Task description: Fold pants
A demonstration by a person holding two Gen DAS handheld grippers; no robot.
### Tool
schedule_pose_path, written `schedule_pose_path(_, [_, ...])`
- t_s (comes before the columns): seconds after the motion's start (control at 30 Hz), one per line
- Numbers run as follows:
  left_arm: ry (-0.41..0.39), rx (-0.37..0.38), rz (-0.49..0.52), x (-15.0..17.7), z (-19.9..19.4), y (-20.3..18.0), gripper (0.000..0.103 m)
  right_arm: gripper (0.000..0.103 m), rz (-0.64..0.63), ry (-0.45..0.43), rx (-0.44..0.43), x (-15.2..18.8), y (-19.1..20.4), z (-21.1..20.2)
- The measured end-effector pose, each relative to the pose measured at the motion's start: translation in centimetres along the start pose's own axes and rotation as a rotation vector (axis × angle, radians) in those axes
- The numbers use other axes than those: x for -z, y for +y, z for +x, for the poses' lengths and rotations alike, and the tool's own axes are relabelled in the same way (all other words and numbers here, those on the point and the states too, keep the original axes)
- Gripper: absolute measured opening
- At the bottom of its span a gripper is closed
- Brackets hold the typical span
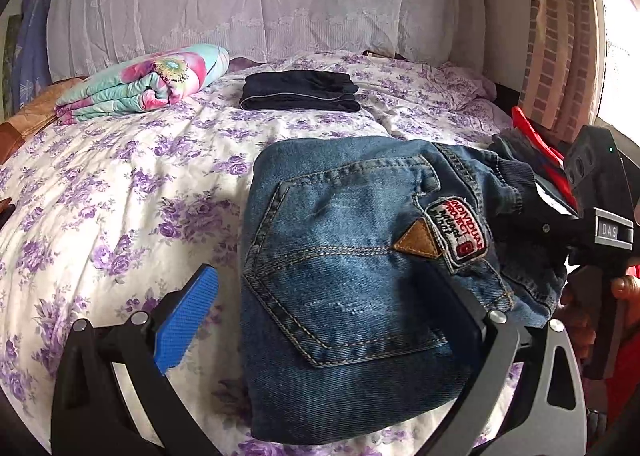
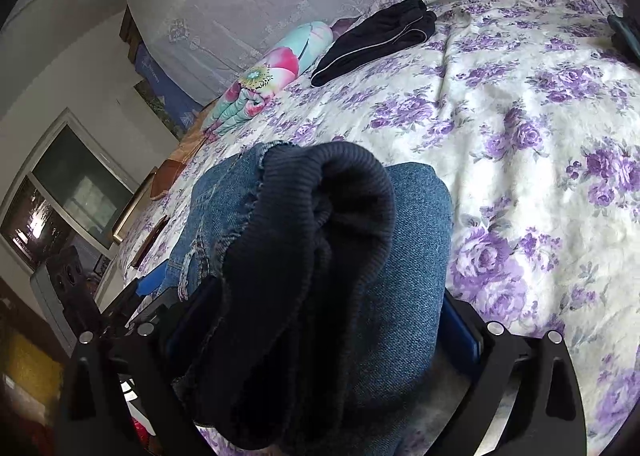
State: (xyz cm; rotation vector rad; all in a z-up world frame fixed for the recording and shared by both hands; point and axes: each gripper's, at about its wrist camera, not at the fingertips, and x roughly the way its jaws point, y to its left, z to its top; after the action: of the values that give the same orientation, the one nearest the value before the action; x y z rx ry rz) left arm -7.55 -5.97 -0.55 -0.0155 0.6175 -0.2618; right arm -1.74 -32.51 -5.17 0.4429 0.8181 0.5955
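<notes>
Jeans (image 1: 352, 276) lie folded into a compact bundle on the near part of the bed (image 1: 120, 183), pocket face up, well in front of the dark pants (image 1: 300, 91) already folded near the headboard. Left gripper (image 1: 332, 320) stands with its jaws wide apart: the blue pad (image 1: 186, 322) sits clear of the jeans on their left, while the other finger is hidden by the denim, so whether it lies under or over the bundle cannot be told. Right gripper (image 2: 320, 332) is clamped on the jeans at the ribbed waistband (image 2: 320, 223), cloth filling the gap between its pads. The fold appears nearly complete; the step in hand is judged to be settling the bundle. To do it well, keep the right grip firm on all waistband layers, lower the bundle flat before letting go, and use the left gripper to press the free edge square. Releasing early may let the thick waistband spring the fold apart.
</notes>
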Motion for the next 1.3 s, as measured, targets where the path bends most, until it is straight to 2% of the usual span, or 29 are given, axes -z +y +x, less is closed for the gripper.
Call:
schedule_pose_path(0.2, [0.003, 0.010, -0.009, 0.0, 0.1, 0.2, 0.098, 0.099, 0.000, -0.006, -0.002, 0.1, -0.1, -0.2])
schedule_pose_path(0.47, [0.035, 0.079, -0.058, 0.0, 0.8, 0.9, 0.098, 0.100, -0.008, -0.001, 0.010, 0.0, 0.3, 0.0])
schedule_pose_path(0.53, [0.029, 0.065, -0.043, 0.0, 0.7, 0.7, 0.098, 0.100, -0.007, -0.002, 0.008, 0.0, 0.3, 0.0])
schedule_pose_path(0.7, [-0.021, -0.043, 0.057, 0.0, -0.1, -1.2, 0.098, 0.100, -0.007, -0.006, 0.007, 0.0, 0.4, 0.1])
schedule_pose_path(0.77, [-0.030, -0.063, 0.075, 0.0, -0.2, -1.4, 0.098, 0.100, -0.007, -0.007, 0.007, 0.0, 0.4, 0.1])
schedule_pose_path(1.0, [-0.033, -0.047, 0.053, 0.0, -0.4, -1.0, 0.098, 0.099, 0.002, -0.034, 0.022, 0.4, 0.4, -0.6])
schedule_pose_path(1.07, [-0.020, -0.003, 0.046, 0.0, -0.5, -0.2, 0.098, 0.099, 0.012, -0.077, 0.073, 1.5, 0.9, -1.7])
schedule_pose_path(1.13, [0.007, 0.071, 0.006, 0.1, -0.6, 1.2, 0.098, 0.099, -0.005, -0.101, 0.075, 3.1, 1.4, -2.7])
schedule_pose_path(1.3, [0.112, 0.280, -0.212, 2.0, 0.1, 5.4, 0.099, 0.099, -0.119, -0.181, 0.141, 6.3, 2.6, -5.3])
